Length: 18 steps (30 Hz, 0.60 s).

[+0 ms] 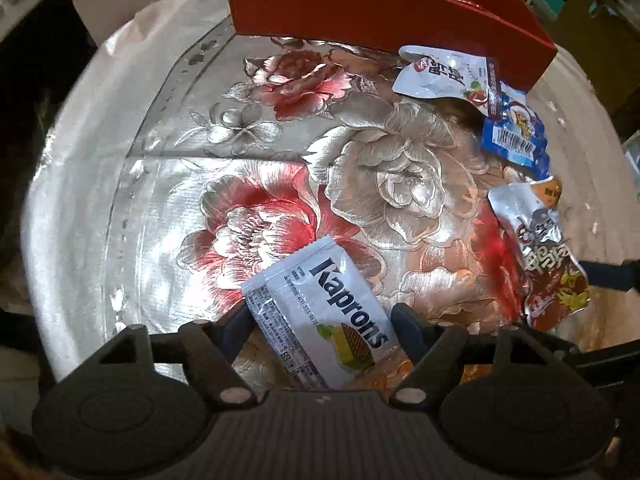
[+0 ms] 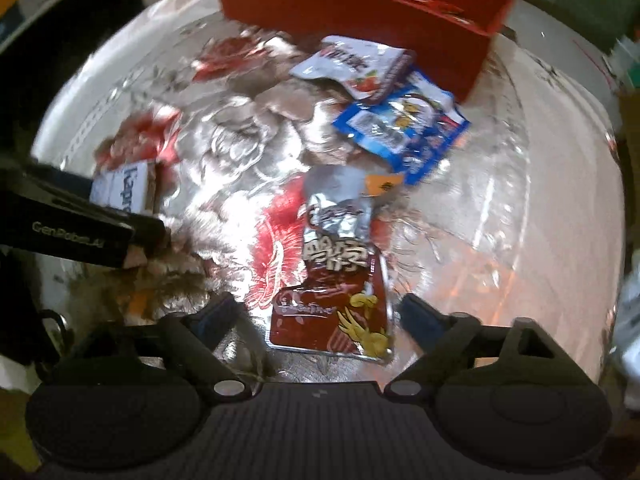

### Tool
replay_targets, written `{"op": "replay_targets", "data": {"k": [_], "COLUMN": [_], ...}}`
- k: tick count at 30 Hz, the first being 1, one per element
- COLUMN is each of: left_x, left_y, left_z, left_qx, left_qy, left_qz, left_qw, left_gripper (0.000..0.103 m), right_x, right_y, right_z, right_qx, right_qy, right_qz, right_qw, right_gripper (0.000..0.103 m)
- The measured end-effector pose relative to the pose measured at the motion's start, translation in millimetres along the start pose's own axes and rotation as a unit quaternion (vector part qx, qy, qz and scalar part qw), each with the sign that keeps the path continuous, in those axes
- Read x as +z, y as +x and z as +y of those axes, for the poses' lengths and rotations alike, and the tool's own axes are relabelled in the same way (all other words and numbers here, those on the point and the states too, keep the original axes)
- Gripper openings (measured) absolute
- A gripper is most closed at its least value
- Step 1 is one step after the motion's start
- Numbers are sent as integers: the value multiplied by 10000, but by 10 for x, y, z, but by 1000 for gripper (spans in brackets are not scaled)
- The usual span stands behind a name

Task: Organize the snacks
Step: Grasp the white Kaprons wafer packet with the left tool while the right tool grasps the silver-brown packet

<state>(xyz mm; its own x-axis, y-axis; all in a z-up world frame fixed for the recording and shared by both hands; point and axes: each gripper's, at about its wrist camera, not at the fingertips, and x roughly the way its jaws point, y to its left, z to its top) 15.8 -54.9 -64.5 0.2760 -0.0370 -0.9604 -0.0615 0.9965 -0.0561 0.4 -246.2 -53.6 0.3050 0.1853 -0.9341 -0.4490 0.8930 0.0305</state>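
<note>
Snack packets (image 1: 516,136) on floral tablecloth (image 1: 240,168), red tray (image 1: 380,12)

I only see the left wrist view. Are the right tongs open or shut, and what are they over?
Observer: Open. The right tongs straddle the lower end of the brown packet, one finger on each side, not gripping it.
Operator: Is any snack lying to the right of that packet?
Observer: None that the right wrist view shows. Only the flowered tablecloth appears there, out toward the table's edge.
</note>
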Motion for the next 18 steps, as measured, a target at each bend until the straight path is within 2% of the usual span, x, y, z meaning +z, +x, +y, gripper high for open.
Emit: {"op": "replay_targets", "data": {"k": [3, 6, 7, 10, 11, 12, 13, 14, 15, 16, 18], "left_x": [-4, -34, -49, -114, -108, -100, -88, -84, -83, -94, -92], "left_y": [13, 34, 38, 29, 21, 7, -15, -27, -31, -51, -86], "left_z": [19, 68, 56, 16, 16, 26, 39, 54, 83, 120, 184], "left_qx": [55, 180, 206, 341, 306, 267, 252, 198, 138, 88, 7], "left_qy": [72, -123, -183, -239, -228, -221, -169, -114, -125, -168, -199], "left_qz": [-25, -180, -236, -415, -424, -408, -403, -373, -331, -299, -298], "left_qw": [10000, 9996, 9993, 9983, 9984, 9986, 9987, 9990, 9993, 9994, 9994], "left_gripper": [70, 70, 73, 77, 76, 69, 66, 66, 66, 66, 66], "right_x": [13, 104, 133, 202, 208, 210, 209, 213, 218, 229, 244], "right_y": [-10, -17, -19, 97, 117, 136, 135, 118, 84, 40, 9], "right_z": [-60, -71, -75, 48, 102, 138, 159, 147, 116, 71, -28], "right_qx": [137, 152, 153, -176, -318, -421, -483, -487, -495, -501, -337], "right_qy": [224, 402, 400, 144, 13, -59, -95, -54, 43, 157, 483], "right_qz": [-3, -62, -62, 44, 50, 50, 56, 38, 8, -28, 12], "right_qw": [9997, 9991, 9991, 9997, 9995, 9991, 9988, 9988, 9988, 9986, 9983], "right_gripper": [90, 88, 88, 91, 91, 90, 89, 81, 61, 52, 51]}}
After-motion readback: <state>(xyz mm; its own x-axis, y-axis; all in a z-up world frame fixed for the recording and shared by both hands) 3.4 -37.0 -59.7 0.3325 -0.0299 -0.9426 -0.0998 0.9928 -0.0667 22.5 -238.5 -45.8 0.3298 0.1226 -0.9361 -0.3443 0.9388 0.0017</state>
